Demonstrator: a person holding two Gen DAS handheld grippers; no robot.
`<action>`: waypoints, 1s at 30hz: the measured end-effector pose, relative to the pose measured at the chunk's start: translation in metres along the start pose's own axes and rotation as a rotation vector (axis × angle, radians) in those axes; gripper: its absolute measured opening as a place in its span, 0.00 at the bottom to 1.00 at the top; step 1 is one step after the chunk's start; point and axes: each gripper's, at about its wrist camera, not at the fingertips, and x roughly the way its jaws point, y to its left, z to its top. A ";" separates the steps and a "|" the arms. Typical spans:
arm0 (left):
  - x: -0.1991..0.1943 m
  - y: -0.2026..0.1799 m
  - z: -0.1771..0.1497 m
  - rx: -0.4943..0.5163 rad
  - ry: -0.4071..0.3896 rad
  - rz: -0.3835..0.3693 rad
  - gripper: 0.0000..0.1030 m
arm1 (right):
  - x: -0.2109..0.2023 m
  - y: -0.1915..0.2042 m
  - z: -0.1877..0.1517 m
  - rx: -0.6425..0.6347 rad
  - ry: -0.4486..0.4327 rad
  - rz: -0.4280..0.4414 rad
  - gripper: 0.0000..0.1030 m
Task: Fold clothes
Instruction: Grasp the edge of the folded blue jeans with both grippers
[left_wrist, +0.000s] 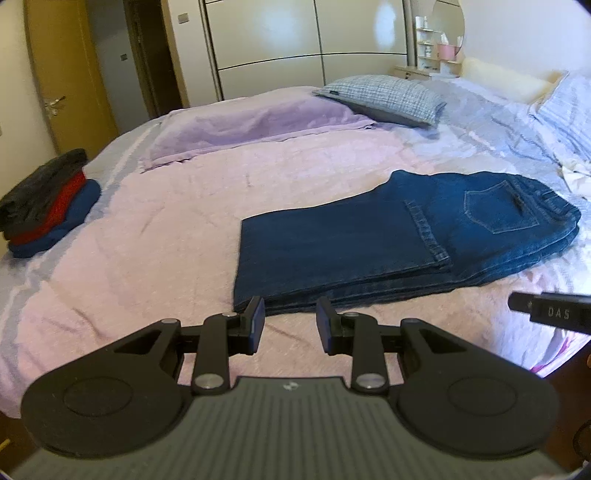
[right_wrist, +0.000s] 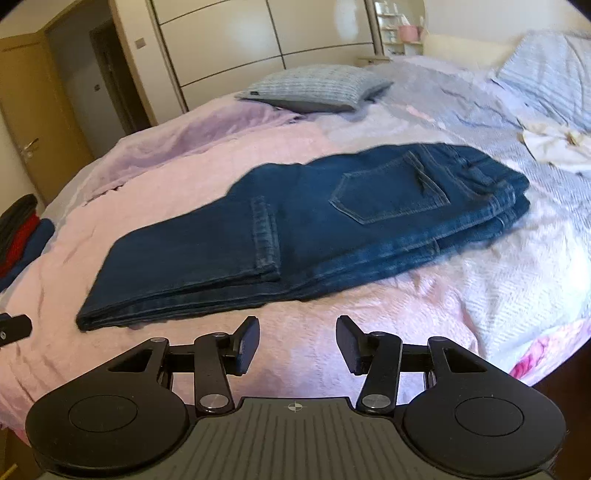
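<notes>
A pair of dark blue jeans (left_wrist: 399, 236) lies folded on the pink bedspread (left_wrist: 166, 229), legs doubled over, back pocket facing up; in the right wrist view the jeans (right_wrist: 295, 229) stretch across the middle. My left gripper (left_wrist: 291, 325) is open just before the folded end at the near left corner, nothing between its fingers. My right gripper (right_wrist: 297, 343) is open over the bedspread (right_wrist: 424, 295), a little short of the jeans' near long edge, and holds nothing. A black part of the right gripper (left_wrist: 550, 314) shows at the right edge of the left wrist view.
A stack of folded clothes (left_wrist: 48, 206) in dark grey, red and blue sits at the bed's left edge. A checked pillow (left_wrist: 384, 98) and a lilac sheet (left_wrist: 251, 122) lie at the back. A crumpled white garment (right_wrist: 554, 147) lies far right. Wardrobe doors (left_wrist: 295, 40) stand behind.
</notes>
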 end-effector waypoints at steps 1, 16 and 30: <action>0.006 -0.001 0.001 -0.002 0.002 -0.011 0.26 | 0.003 -0.006 -0.001 0.013 0.005 -0.009 0.49; 0.098 0.003 0.031 -0.041 0.022 -0.147 0.26 | 0.016 -0.188 0.023 0.766 -0.228 0.242 0.48; 0.153 0.005 0.041 -0.088 0.064 -0.200 0.26 | 0.055 -0.268 0.057 0.905 -0.305 0.174 0.44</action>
